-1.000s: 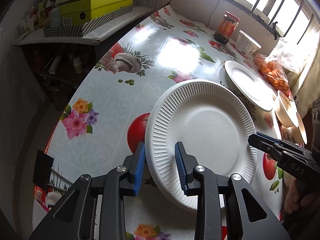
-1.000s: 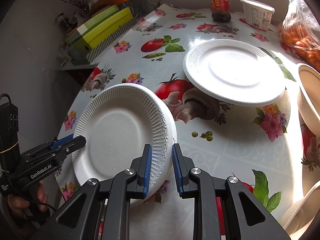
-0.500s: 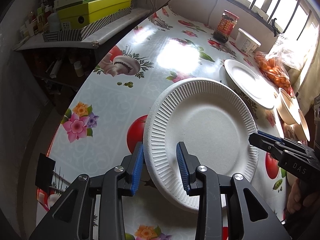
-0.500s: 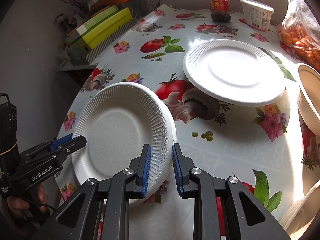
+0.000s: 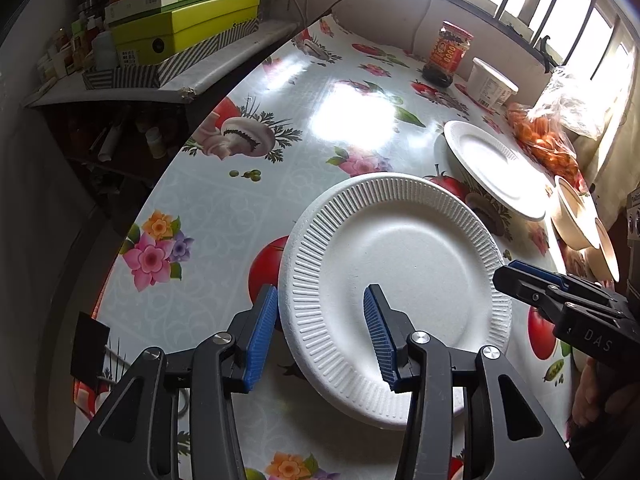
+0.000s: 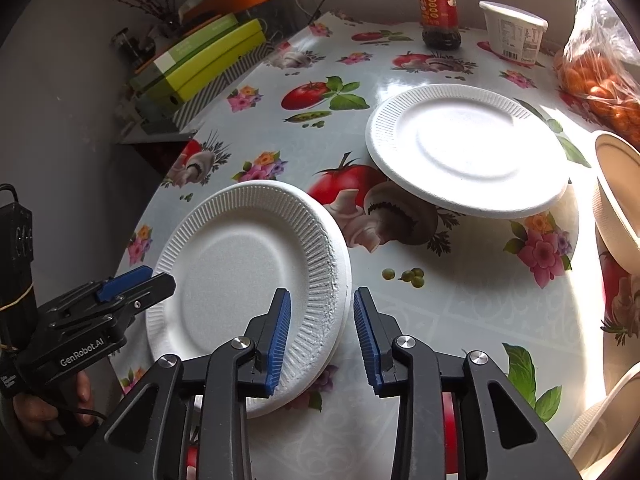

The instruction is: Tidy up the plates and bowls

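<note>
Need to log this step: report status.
Both grippers, left and right, just opening, astride the near plate's rim. Plate on table. Nothing in the way.

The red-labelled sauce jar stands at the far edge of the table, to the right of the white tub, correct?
Not quite: the right wrist view shows the red-labelled sauce jar standing to the left of the white tub. It does stand at the far edge of the table.

On the table (image 6: 460, 300), the near plate stack (image 6: 240, 280) lies left of the far plate (image 6: 464, 148).
</note>
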The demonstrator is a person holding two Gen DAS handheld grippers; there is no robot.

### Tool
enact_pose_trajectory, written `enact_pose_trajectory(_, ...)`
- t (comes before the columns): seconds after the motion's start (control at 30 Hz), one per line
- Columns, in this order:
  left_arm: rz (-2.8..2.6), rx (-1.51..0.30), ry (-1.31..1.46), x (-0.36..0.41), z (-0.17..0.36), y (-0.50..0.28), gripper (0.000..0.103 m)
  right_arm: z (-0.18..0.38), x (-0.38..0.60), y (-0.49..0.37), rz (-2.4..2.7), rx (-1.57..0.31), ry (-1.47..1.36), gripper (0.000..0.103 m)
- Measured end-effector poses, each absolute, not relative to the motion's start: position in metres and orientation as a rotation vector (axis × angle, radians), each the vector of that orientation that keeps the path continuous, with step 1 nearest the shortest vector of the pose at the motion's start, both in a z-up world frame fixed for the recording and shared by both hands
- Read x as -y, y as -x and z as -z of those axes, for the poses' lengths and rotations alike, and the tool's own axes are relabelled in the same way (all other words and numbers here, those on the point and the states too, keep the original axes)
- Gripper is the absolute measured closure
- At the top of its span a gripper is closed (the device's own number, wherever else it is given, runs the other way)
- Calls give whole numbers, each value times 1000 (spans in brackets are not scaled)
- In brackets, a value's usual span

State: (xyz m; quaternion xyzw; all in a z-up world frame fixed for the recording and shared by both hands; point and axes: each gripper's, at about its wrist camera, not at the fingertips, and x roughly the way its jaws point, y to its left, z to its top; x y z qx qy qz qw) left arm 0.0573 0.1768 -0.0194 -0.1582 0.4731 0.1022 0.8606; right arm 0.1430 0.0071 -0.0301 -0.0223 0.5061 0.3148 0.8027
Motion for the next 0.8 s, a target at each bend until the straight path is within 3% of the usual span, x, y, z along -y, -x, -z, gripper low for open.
enact_pose_trajectory(0.8,-140,-925,300,-153,-19,-87,57,-13,36,-159,-649,-971,39,59)
